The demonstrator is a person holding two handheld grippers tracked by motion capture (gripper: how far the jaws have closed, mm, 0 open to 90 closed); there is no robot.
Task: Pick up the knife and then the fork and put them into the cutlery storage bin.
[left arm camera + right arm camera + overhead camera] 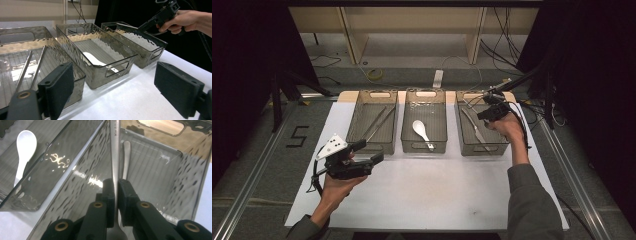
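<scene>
1. High view: I see three clear bins in a row at the far side of the white worktop [422,190]: a left bin [372,121], a middle bin [424,120] and a right bin [482,125].
2. My right tool [493,111] hangs over the right bin, near its far end, with the hand behind it over the bin's right wall.
3. Right gripper view: the right tool [116,195] is clamped on a slim metal utensil handle [115,152]. The pads press on both of its sides and the handle runs straight up out of the grip.
4. The held utensil widens just below the pads; I cannot tell from that whether it is a spoon or a fork.
5. Beyond it, a second metal utensil [126,157] lies flat on the ribbed floor of the right bin [160,170]. In the high view it shows as a long piece [476,131] lying lengthwise in that bin.
6. A white spoon [421,131] lies in the middle bin, bowl towards the far end.
7. Two thin metal rods [378,122] lie side by side in the left bin, slanted.
8. My left tool [369,151] sits above the worktop just in front of the left bin. Its pads stand wide apart with nothing between them, as the left gripper view [120,92] confirms.
</scene>
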